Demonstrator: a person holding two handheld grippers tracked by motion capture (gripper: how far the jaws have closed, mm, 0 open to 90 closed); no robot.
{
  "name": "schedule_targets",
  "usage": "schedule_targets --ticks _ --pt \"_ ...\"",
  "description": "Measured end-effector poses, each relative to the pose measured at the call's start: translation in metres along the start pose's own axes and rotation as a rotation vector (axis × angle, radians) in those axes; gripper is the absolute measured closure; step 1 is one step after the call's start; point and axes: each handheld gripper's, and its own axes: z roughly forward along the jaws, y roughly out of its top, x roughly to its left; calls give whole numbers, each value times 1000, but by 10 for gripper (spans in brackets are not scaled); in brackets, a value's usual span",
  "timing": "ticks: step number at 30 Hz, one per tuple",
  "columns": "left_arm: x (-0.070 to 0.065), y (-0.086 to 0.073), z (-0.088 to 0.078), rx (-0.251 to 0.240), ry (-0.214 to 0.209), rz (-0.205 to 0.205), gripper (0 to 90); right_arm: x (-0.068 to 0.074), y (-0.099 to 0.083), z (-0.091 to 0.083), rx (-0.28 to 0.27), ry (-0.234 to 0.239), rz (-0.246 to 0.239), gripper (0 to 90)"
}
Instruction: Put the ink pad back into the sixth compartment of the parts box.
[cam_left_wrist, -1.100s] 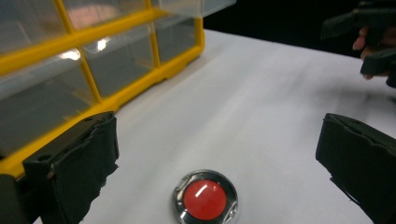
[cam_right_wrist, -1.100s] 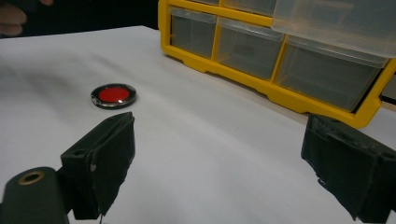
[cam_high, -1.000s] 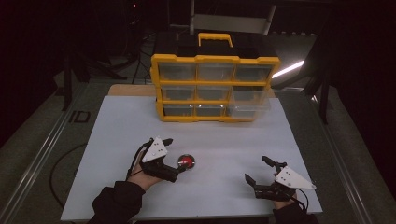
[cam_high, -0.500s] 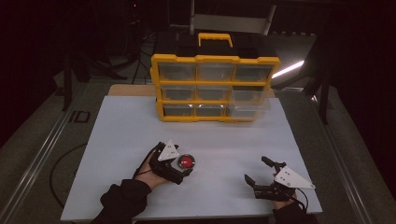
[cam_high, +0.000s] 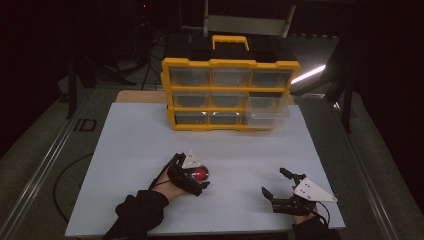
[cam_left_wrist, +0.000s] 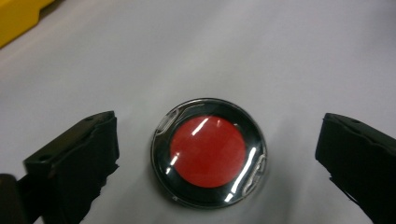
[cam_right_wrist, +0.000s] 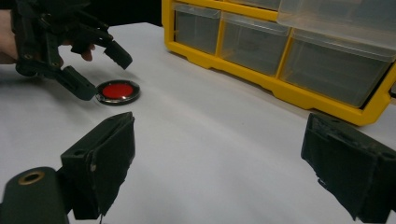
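the right gripper (cam_high: 279, 186) rests low at the near edge of the white table (cam_high: 130, 145), jaws spread and empty, parked well apart so it stays out of the way. further in, the left gripper (cam_left_wrist: 217, 154) hangs over the red round disc (cam_left_wrist: 208, 151), which lies flat on the table between the jaws; they have just been closing a little, yet the pads stand clear on both sides, so nothing is gripped. straddling it likely sets up a pinch. at the far edge stands the yellow drawer cabinet (cam_high: 230, 95).
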Motion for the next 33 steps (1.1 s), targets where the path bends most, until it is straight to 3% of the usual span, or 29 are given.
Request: schedule_targets --ticks 5,12,17,23,29,33 --pt "2 3 3 37 2 -8 48 0 0 0 6 4 6 99" --pt "2 5 9 94 -3 -49 101 0 -1 0 5 7 8 99" --pt "1 6 11 108 13 -37 160 0 -1 0 4 7 8 99" --pt "2 7 10 110 27 -54 279 0 -1 1 6 11 7 99" --pt "2 8 10 120 23 -45 305 0 -1 1 7 10 6 99" --pt "5 11 9 131 -18 -11 306 0 -1 1 6 11 6 99"
